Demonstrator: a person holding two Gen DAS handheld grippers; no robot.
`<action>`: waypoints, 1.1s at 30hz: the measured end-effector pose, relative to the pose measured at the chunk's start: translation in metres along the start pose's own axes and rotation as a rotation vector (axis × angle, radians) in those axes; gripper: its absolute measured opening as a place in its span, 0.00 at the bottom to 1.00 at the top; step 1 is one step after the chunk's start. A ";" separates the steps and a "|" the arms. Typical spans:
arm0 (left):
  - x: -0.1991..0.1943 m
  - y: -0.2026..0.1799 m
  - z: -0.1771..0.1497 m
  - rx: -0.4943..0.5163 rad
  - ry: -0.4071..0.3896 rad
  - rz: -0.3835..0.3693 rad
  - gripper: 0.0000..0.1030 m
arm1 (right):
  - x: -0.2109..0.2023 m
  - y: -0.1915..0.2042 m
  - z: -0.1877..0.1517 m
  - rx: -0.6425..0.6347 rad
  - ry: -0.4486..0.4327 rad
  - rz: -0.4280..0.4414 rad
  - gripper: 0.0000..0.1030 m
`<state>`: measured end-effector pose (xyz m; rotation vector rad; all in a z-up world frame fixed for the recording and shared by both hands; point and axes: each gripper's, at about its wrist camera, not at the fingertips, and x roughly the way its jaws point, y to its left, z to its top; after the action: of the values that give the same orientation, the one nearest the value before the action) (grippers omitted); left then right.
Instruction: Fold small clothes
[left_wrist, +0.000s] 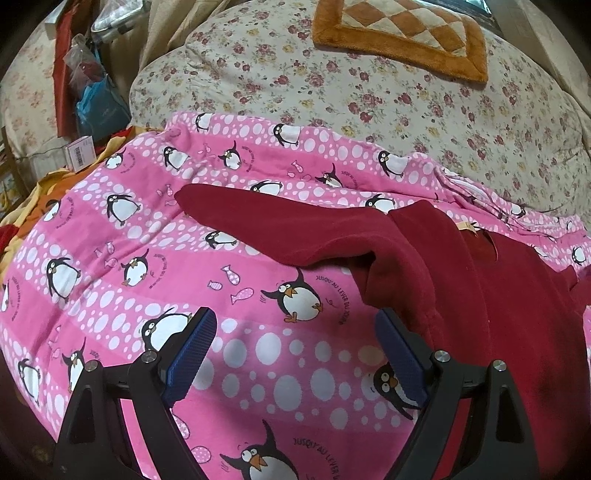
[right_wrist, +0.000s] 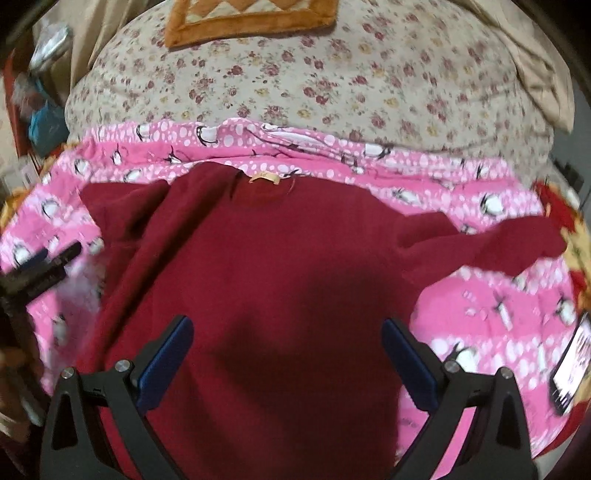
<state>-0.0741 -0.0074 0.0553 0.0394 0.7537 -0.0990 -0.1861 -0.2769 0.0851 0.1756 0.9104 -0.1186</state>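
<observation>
A dark red long-sleeved top (right_wrist: 280, 258) lies spread on a pink penguin-print sheet (left_wrist: 147, 258), neck label (right_wrist: 264, 178) at the far edge. In the left wrist view its left sleeve (left_wrist: 266, 221) stretches out to the left and its body (left_wrist: 509, 314) fills the right side. My left gripper (left_wrist: 295, 325) is open and empty over the pink sheet, just left of the top's side edge. My right gripper (right_wrist: 288, 332) is open and empty above the middle of the top's body. The left gripper also shows at the left edge of the right wrist view (right_wrist: 40, 266). The right sleeve (right_wrist: 498, 243) lies out to the right.
A floral quilt (left_wrist: 369, 92) lies beyond the pink sheet, with an orange checked cushion (left_wrist: 402, 33) on it. Bags and boxes (left_wrist: 92, 103) are piled at the far left. A phone (right_wrist: 570, 369) with a lit screen lies on the sheet at the right edge.
</observation>
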 end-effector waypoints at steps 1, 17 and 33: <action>0.000 0.000 0.001 -0.005 -0.001 -0.002 0.69 | -0.002 0.001 0.001 0.016 0.003 0.023 1.00; 0.007 0.002 0.001 -0.013 0.015 -0.009 0.69 | 0.000 0.012 0.010 0.009 -0.038 -0.027 1.00; 0.012 0.004 0.002 -0.014 0.030 -0.013 0.69 | 0.014 -0.017 0.004 0.087 -0.025 -0.030 1.00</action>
<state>-0.0634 -0.0040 0.0488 0.0226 0.7842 -0.1057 -0.1777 -0.2947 0.0742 0.2407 0.8834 -0.1876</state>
